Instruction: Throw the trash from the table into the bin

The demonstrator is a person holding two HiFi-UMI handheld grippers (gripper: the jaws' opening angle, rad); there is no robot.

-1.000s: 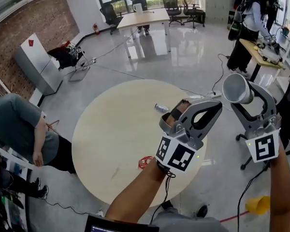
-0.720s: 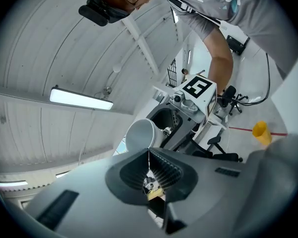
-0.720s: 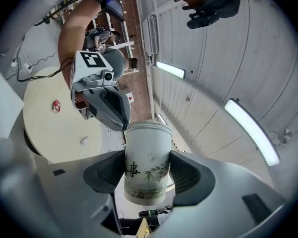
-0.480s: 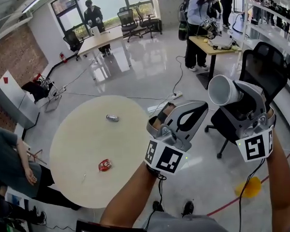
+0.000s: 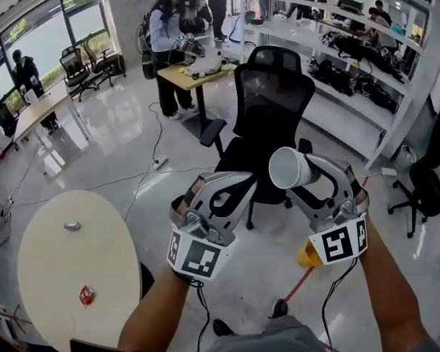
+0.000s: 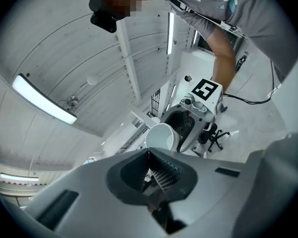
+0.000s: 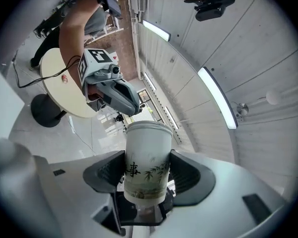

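Cup (image 5: 288, 169), white, lies sideways in the right gripper (image 5: 302, 173) over the floor. It is well apart from the table (image 5: 51, 270), where a can (image 5: 72, 226) and a red wrapper (image 5: 86, 295) lie, and the left gripper (image 5: 238, 189) hangs beside it. In the left gripper view, that gripper's jaws are pressed together, empty. In the right gripper view, the jaws pinch the cup's sides; its print shows bamboo sprigs and a black character, perhaps 事.

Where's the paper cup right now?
The paper cup is clamped in the right hand-held gripper, head view's right, near the black office chair, off the table.
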